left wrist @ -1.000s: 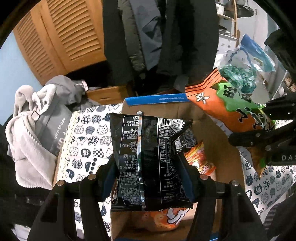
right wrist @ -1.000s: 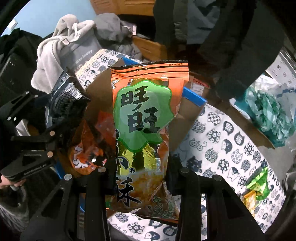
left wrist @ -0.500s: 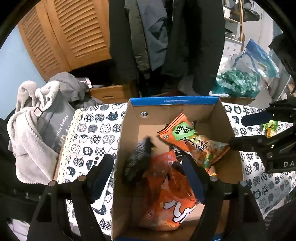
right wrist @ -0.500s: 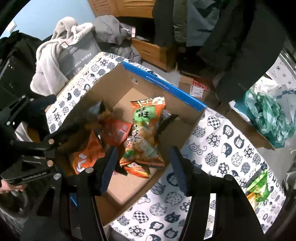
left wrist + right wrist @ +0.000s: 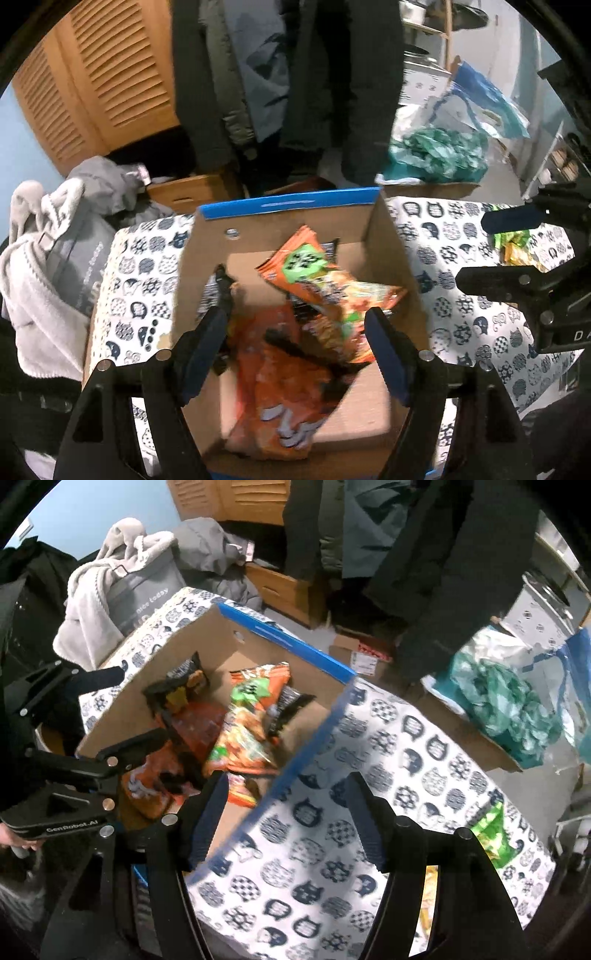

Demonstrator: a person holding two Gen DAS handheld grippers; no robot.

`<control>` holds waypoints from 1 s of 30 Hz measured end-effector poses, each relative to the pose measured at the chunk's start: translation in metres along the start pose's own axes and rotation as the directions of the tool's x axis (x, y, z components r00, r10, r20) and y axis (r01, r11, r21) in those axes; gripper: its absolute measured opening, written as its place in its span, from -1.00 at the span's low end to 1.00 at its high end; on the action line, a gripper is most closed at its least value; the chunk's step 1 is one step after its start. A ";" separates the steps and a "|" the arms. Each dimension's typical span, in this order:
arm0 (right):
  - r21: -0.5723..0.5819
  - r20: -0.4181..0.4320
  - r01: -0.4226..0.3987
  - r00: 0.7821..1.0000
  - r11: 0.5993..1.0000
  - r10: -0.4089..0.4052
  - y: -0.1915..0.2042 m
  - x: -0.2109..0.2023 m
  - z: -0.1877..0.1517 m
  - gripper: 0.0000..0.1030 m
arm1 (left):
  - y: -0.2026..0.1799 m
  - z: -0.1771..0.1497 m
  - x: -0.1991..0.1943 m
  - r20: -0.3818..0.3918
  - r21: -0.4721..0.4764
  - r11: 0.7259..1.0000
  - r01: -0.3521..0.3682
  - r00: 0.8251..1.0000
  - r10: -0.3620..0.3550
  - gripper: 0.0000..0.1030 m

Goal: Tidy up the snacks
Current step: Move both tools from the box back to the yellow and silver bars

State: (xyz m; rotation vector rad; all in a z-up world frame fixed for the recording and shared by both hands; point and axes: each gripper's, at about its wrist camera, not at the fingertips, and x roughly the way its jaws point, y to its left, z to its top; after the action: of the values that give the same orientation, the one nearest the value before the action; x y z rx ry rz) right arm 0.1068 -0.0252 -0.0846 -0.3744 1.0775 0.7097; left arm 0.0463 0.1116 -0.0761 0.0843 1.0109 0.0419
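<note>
A cardboard box with a blue rim stands on the cat-print tablecloth. In it lie an orange-and-green snack bag, a black snack bag leaning on the left wall, and a large orange bag. My left gripper hangs open over the box with nothing between its fingers. My right gripper is over the box's right rim and the cloth. Its jaws are opening and nothing is between them.
Green and yellow snack packets lie on the tablecloth to the right. A grey bag with a towel sits left of the table. Dark coats, a green plastic bag and wooden louvred doors stand behind.
The black bag left my left gripper and the orange-and-green bag left my right one; both now lie in the box. Both grippers opened and drew back, the right one towards the box's right rim.
</note>
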 end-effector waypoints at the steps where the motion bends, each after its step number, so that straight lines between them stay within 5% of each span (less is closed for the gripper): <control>1: 0.007 0.000 0.004 1.000 1.000 -0.004 -0.005 -0.002 -0.004 0.28 | -0.009 0.001 0.000 -0.001 0.020 1.000 0.008 1.000 -0.008 0.52; 30: 0.269 -0.075 0.142 0.989 0.953 -0.126 -0.183 -0.024 -0.152 0.28 | -0.172 -0.004 0.025 -0.109 0.290 0.954 0.075 0.993 -0.044 0.56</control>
State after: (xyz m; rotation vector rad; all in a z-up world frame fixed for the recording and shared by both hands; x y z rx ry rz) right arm 0.1242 -0.2567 -0.1409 -0.2273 1.1755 0.4232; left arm 0.0554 -0.0574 -0.1147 0.3261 1.1155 -0.1617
